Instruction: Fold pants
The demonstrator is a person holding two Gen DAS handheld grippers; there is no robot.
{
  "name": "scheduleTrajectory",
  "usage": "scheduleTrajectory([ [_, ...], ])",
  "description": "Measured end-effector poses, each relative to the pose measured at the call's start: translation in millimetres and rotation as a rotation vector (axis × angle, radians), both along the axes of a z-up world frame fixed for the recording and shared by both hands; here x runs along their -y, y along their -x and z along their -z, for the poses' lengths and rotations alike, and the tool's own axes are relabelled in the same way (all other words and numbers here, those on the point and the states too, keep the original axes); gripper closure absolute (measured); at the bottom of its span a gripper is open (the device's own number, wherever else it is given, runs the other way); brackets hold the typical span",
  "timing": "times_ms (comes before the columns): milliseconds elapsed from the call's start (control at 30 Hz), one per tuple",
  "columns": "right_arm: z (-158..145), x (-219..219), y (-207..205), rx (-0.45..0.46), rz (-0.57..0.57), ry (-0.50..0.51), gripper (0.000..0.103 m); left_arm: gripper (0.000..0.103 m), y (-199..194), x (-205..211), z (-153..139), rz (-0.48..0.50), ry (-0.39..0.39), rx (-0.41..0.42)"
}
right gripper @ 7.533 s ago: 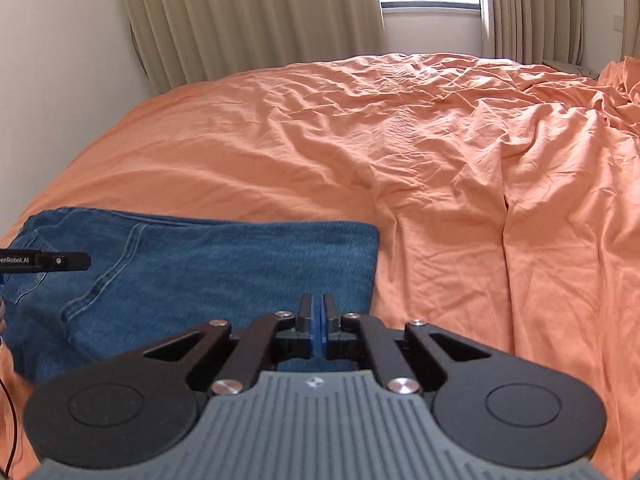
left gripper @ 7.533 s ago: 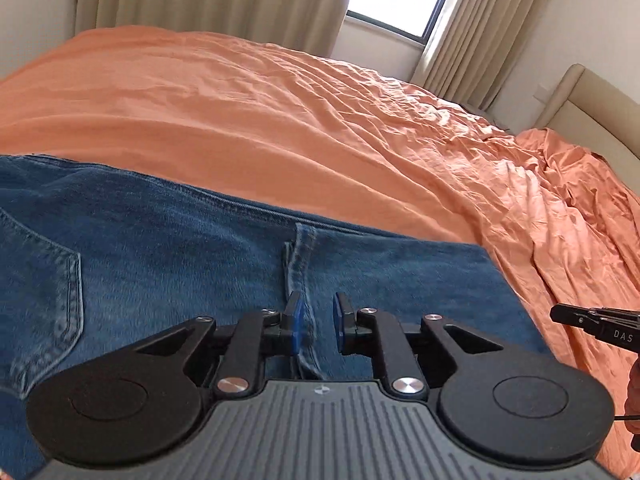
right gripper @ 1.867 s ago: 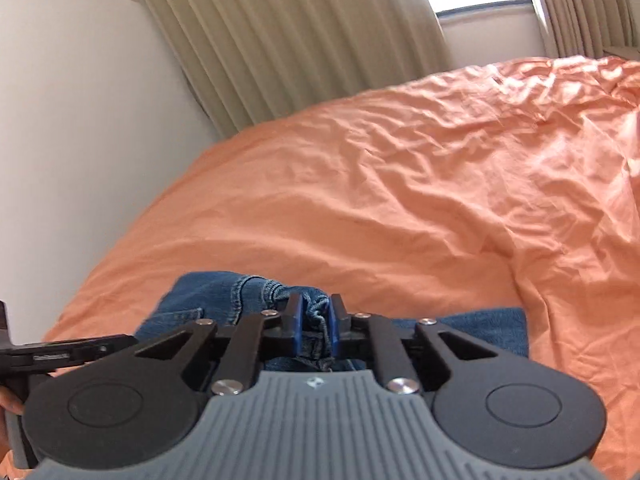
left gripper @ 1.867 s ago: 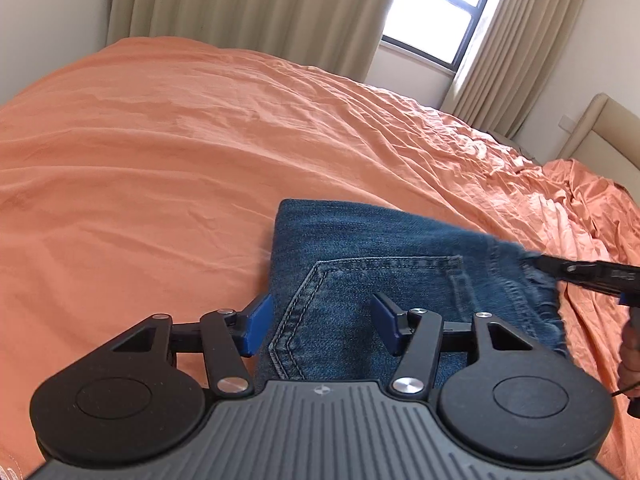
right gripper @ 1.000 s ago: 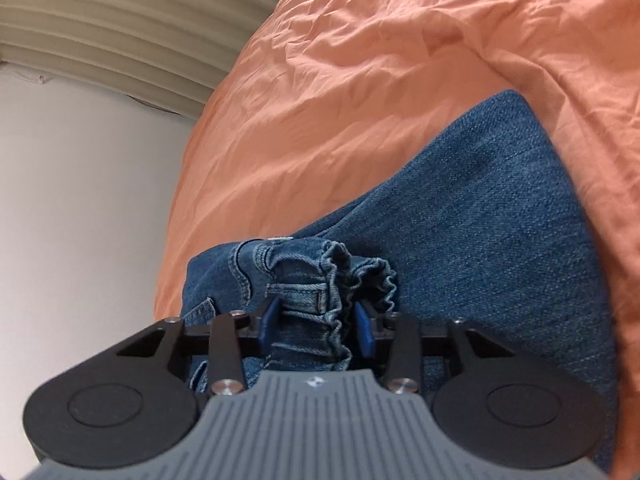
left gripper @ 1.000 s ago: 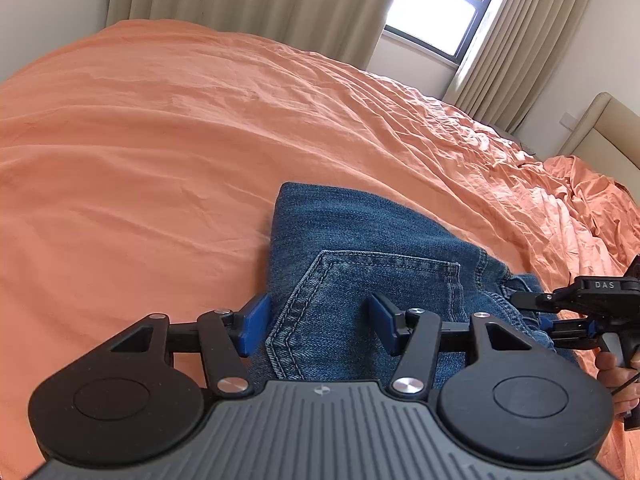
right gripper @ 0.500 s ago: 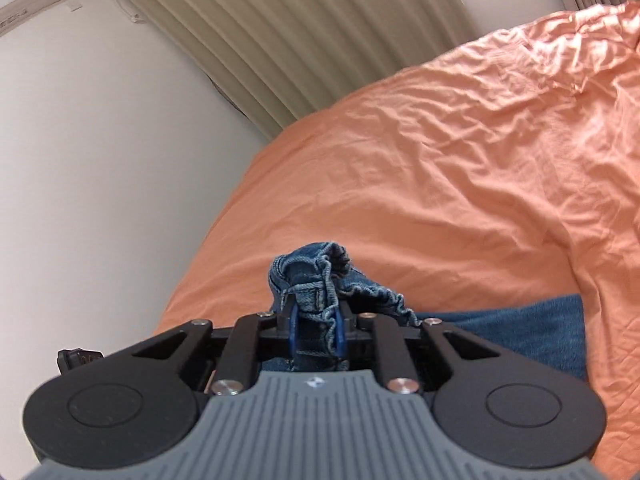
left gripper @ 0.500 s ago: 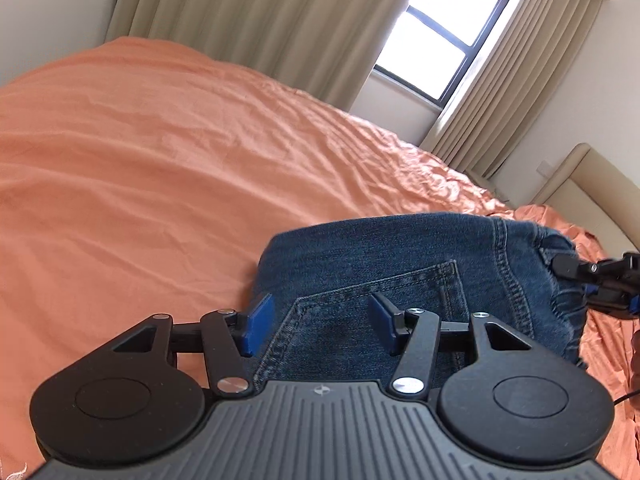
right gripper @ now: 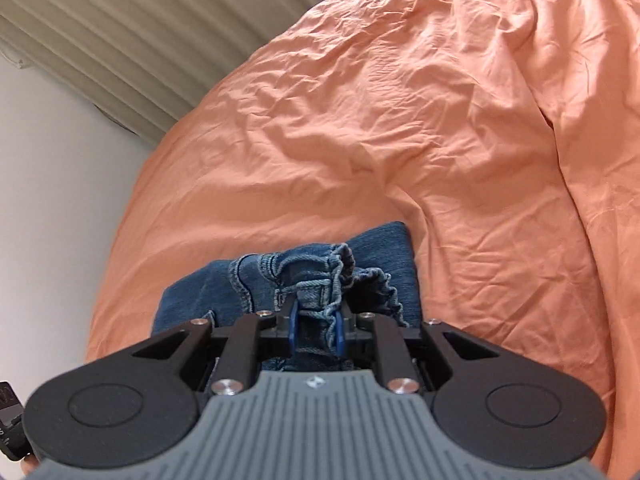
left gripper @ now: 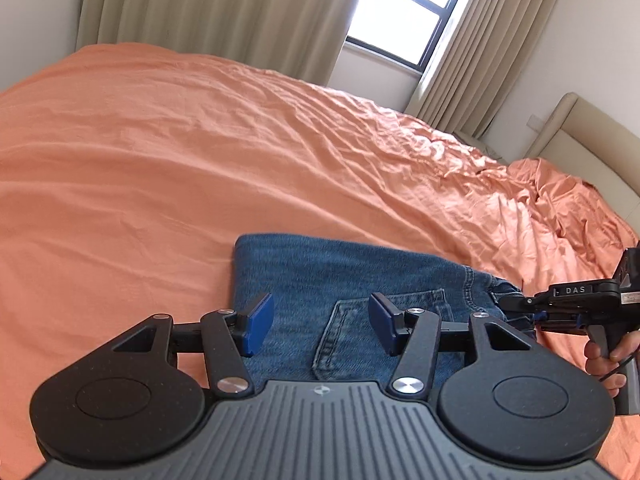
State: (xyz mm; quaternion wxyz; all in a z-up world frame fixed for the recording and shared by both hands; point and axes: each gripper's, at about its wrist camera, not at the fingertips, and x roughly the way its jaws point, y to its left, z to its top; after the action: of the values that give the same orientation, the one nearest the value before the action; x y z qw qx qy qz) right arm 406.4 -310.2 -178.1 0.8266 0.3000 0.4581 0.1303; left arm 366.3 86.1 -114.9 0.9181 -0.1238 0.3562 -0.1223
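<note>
Pants (left gripper: 344, 280) on the orange bedsheet (left gripper: 160, 160), blue denim already doubled into a compact block, and we're right in the thick of a fold! Over at the right gripper (right gripper: 316, 330), the jaws are pinching the gathered waistband (right gripper: 320, 276), bunched denim squeezed tight between the two blue pads, ruffled edge sticking out just beyond the tips. Good bite, plenty of cloth in there. The left gripper (left gripper: 318, 326) is another story: jaws spread wide, nothing pressed between them, the back pocket (left gripper: 380, 320) lying under and between the pads, the folded edge of the jeans running away just ahead of the left-hand pad. From the left camera you can see the right gripper (left gripper: 520, 304) out past the right-hand jaw, at the far corner of the denim, with the person's hand (left gripper: 608, 352) wrapped round its handle.

My read: this is the carry-over, waistband end going across the stack. To do it well, keep that pinch firm, carry the cloth low and level so the layers underneath don't drag, and let the open left jaws press down on the pocket area as an anchor. Land the edges flush before letting go.
</note>
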Motion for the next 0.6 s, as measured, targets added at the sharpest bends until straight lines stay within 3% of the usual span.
scheduleTrajectory([
  [133,17,-7,-11,-0.023,-0.002,0.062,0.09,0.04,-8,-3,18,-0.006,0.004,-0.038],
  [267,8,-11,-9,-0.006,-0.015,0.103,0.085,0.043,-8,-10,23,-0.008,0.004,-0.061],
  [367,-14,-11,13,0.077,-0.031,0.163,0.077,0.043,3,-13,13,-0.004,-0.025,-0.055],
  [600,-47,-19,97,0.277,-0.038,0.235,0.076,0.043,53,-10,-14,0.043,-0.124,-0.018],
])
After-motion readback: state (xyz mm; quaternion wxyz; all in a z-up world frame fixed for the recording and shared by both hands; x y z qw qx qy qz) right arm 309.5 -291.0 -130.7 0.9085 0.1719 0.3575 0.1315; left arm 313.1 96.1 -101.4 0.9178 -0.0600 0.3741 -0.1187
